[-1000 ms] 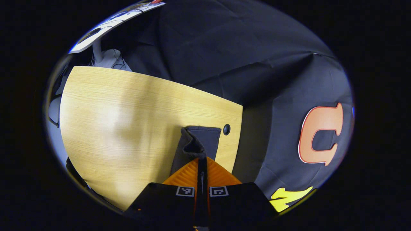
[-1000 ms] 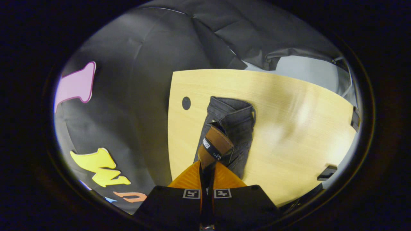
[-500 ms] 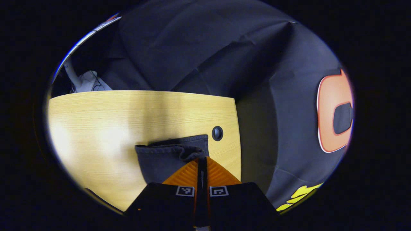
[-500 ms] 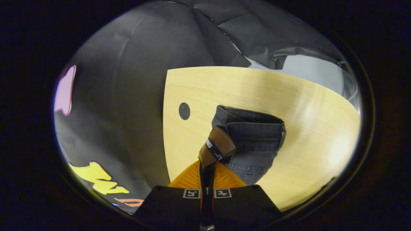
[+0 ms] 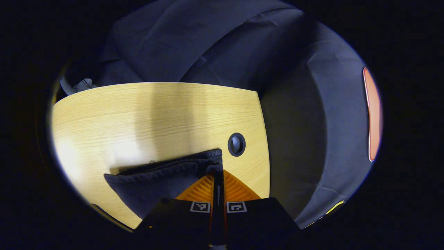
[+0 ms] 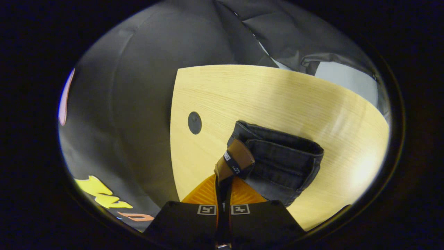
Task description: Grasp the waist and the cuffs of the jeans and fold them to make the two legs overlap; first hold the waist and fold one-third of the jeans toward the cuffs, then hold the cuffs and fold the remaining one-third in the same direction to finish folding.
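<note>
jeans (image 6: 277, 156) pinched, tool (image 6: 223, 180) hides grip

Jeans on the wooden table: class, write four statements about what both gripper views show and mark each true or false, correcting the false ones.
1. The left gripper is shut on the jeans. True.
2. The right gripper hangs open above the table. False: it is shut on the brown waist patch.
3. A dark round hole lies in the tabletop beside the jeans. True.
4. The jeans hang off the table edge. False: they lie on the tabletop.
</note>
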